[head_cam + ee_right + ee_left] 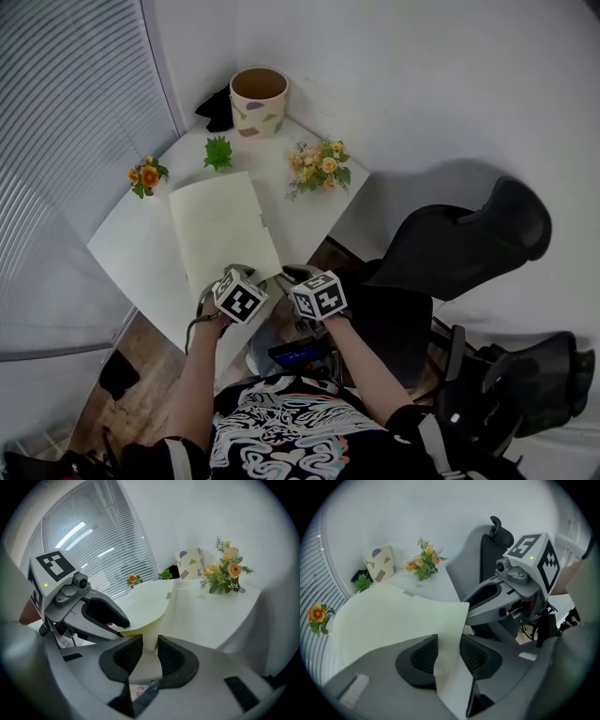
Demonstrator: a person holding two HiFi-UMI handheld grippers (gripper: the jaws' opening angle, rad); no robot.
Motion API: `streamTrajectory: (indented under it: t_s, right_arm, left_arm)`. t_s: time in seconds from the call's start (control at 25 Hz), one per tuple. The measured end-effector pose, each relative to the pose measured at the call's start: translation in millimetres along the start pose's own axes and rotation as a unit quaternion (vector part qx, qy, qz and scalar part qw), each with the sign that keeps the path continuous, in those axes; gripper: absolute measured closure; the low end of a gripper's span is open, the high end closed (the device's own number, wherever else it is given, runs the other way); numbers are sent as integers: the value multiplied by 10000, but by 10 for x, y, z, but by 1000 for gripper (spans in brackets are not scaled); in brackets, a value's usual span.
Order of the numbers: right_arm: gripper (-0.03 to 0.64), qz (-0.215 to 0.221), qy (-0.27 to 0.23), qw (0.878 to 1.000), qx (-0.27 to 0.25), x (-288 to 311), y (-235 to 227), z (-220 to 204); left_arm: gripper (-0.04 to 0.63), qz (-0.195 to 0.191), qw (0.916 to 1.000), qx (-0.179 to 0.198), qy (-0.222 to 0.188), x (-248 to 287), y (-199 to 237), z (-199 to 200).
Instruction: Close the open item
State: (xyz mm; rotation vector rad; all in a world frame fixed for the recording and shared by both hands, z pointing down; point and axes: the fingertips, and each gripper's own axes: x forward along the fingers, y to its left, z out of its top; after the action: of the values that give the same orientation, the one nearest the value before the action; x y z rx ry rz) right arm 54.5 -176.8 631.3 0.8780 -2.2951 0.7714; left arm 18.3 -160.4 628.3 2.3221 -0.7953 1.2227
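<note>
1. Left gripper (pixel 449 652) has its jaws standing apart. The near corner of the pale yellow-green folder (pixel 220 225) bends down through the gap between the ribbed pads. The pads sit on either side of the sheet without clamping it.
2. Right gripper (pixel 150 654) is just beside the left one, with its jaws parted by a narrow gap. The folder's near edge lies at the mouth of that gap, and the pads pinch nothing.
3. In the head view both grippers sit close together at the folder's near end, at the front edge of the table (pixel 131 246). Each is held in one of the person's hands, with the marker cubes facing up.
4. The folder lies flat on the white table. Its long side runs away from the person toward the corner of the room, and a narrow folded strip shows along its right edge.
5. A small orange flower (pixel 145 176) lies near the table's left edge, apart from the folder.
6. A green sprig (pixel 217 153) sits just beyond the folder's far end, and a bouquet (pixel 319 169) of yellow and peach blooms lies to the folder's right.
7. A cream pot (pixel 258 101) with coloured patches stands upright at the table's far corner.
8. A slatted blind (pixel 66 141) covers the left side, and a black chair (pixel 469 239) stands to the right, off the table
</note>
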Motion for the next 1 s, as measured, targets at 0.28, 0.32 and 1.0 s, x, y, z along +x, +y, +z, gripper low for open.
streamTrajectory:
  t_s: [0.28, 0.32, 1.0]
  right_arm:
    - [512, -37, -9, 10000, -87, 6, -1, 13]
    - [512, -44, -10, 9999, -95, 6, -1, 11]
    - [512, -36, -13, 9999, -98, 0, 7, 3]
  left_arm:
    - [443, -59, 9998, -112, -157, -11, -6, 1]
    - [443, -91, 9997, -154, -172, -9, -6, 2]
    - [445, -130, 9999, -82, -73, -10, -13, 1]
